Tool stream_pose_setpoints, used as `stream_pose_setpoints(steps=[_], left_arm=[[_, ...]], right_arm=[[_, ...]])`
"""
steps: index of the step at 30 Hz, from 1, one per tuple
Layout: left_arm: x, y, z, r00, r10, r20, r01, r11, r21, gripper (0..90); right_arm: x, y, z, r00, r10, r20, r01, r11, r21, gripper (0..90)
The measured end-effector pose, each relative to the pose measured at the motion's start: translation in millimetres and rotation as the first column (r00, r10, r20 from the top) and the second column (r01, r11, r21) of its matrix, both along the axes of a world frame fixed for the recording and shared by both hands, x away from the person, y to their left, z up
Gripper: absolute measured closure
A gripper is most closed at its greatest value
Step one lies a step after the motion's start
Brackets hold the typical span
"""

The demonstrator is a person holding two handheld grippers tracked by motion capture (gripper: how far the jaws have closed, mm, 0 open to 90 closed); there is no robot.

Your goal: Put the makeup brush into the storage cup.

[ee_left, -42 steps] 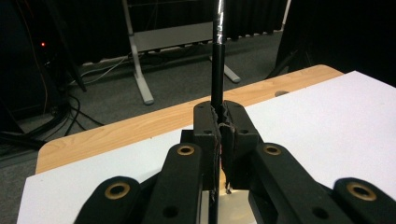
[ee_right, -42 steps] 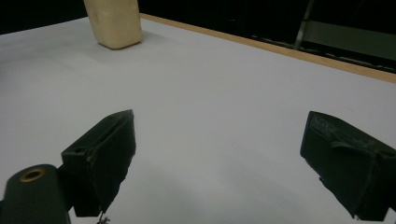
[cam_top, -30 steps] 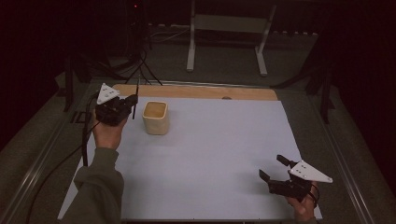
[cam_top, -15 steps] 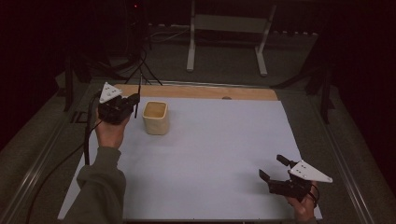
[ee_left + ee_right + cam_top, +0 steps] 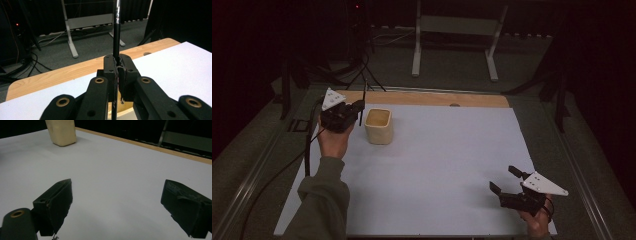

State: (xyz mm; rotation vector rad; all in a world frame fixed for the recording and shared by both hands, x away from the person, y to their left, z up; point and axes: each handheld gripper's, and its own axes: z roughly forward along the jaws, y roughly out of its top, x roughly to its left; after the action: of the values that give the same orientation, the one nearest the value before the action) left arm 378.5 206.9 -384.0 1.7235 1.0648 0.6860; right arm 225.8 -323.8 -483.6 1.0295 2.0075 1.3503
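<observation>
A cream square cup (image 5: 378,126) stands on the white sheet (image 5: 442,160) at the far left; it also appears as the cream cup (image 5: 61,132) in the right gripper view. My left gripper (image 5: 358,107) hovers just left of the cup, shut on a thin black pen (image 5: 363,102) held upright. In the left gripper view the pen (image 5: 116,32) rises from between the closed jaws of the left gripper (image 5: 118,66). My right gripper (image 5: 503,180) rests near the front right corner, open with nothing between its jaws; its fingers (image 5: 57,202) stand wide apart.
A wooden table strip (image 5: 427,98) borders the sheet's far edge. Beyond it stand a metal frame stand (image 5: 454,45) and cables on the dark floor. A cable (image 5: 272,175) trails from the left gripper along the table's left side.
The left gripper with the pen has drifted slightly toward the cup. The right gripper has stayed put.
</observation>
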Motion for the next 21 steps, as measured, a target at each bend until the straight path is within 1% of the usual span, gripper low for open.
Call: stream_pose_setpoints(steps=[21], left_arm=[[8.1,-8.5,-3.4,1.0000,-0.009,-0.003,0.009,0.9999,-0.014,86.3]], right_arm=[[-0.1,-0.2,0.1,1.0000,0.000,0.001,0.000,1.0000,0.000,10.2]])
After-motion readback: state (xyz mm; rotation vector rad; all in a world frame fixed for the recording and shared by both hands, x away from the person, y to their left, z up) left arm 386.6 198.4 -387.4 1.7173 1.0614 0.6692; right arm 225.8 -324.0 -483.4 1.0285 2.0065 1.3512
